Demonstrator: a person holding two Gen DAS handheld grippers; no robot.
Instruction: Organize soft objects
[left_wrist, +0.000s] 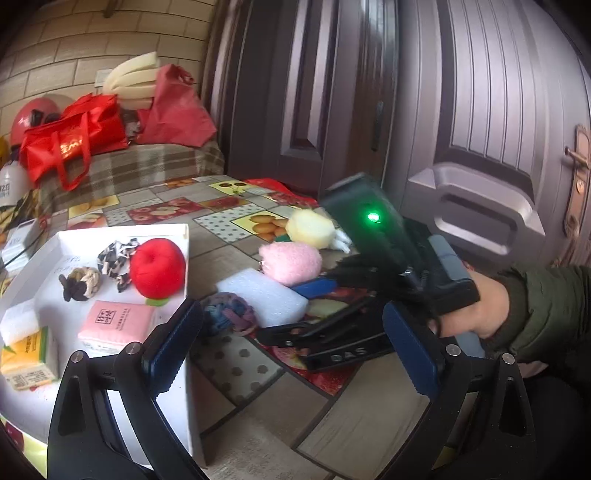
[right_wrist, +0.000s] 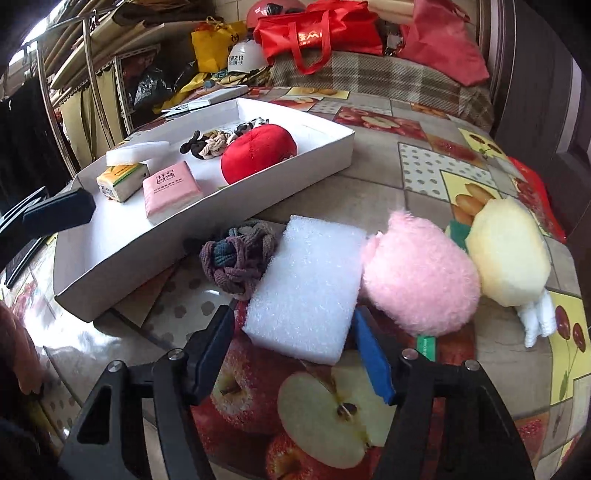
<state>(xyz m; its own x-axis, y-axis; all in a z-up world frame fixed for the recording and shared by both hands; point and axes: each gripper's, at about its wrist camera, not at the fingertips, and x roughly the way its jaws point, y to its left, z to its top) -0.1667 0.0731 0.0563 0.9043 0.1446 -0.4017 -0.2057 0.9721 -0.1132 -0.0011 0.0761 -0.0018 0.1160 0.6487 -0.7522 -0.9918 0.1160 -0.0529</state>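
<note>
Between the fingers of your right gripper (right_wrist: 295, 334) lies the near end of the white foam block (right_wrist: 308, 286); the pads flank it, but contact cannot be confirmed, so treat it as not yet gripped. Your left gripper (left_wrist: 291, 354) stands spread and empty beside the white tray (left_wrist: 186, 254), presumably clear of the pick. Beyond the block sit the braided knot (right_wrist: 238, 256), pink plush (right_wrist: 419, 275) and yellow plush (right_wrist: 508, 251). Only the left wrist view shows your right hand (left_wrist: 476, 310).
</note>
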